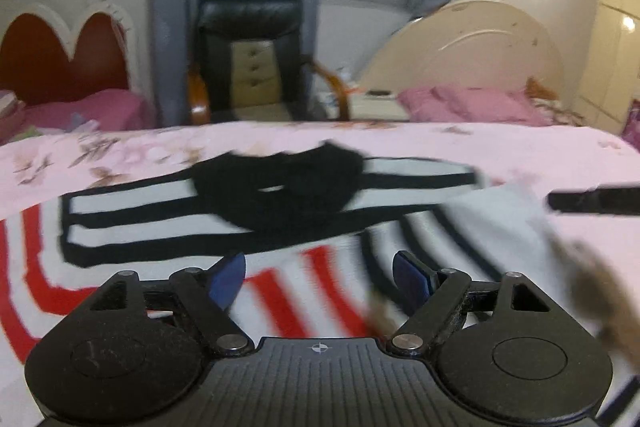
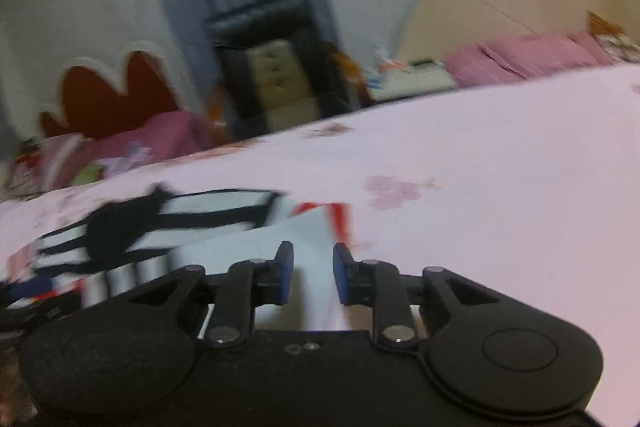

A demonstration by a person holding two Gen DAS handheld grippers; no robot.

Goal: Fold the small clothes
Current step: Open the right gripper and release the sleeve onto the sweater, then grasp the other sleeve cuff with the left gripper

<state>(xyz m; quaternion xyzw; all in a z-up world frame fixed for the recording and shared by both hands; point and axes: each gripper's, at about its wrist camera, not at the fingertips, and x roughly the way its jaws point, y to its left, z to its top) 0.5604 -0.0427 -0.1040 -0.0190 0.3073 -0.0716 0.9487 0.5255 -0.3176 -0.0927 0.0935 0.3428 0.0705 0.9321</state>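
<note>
A small white garment (image 1: 168, 227) with black and red stripes and a black collar lies spread on a pink floral bedsheet (image 1: 500, 147). My left gripper (image 1: 320, 277) is open just above the garment's red-striped part, and holds nothing. In the right wrist view the same garment (image 2: 208, 223) lies at the left. My right gripper (image 2: 313, 273) has its jaws partly apart over the garment's white right edge; no cloth shows pinched between them. The other gripper's dark tip (image 1: 592, 201) shows at the right in the left wrist view. Both views are motion-blurred.
The bed fills the foreground. Beyond it stand a black chair (image 1: 248, 55) with wooden arms, a small drawer unit, grey curtains, a cream round headboard (image 1: 472, 47) with pink pillows, and a red heart-shaped headboard (image 1: 60, 59) at the left.
</note>
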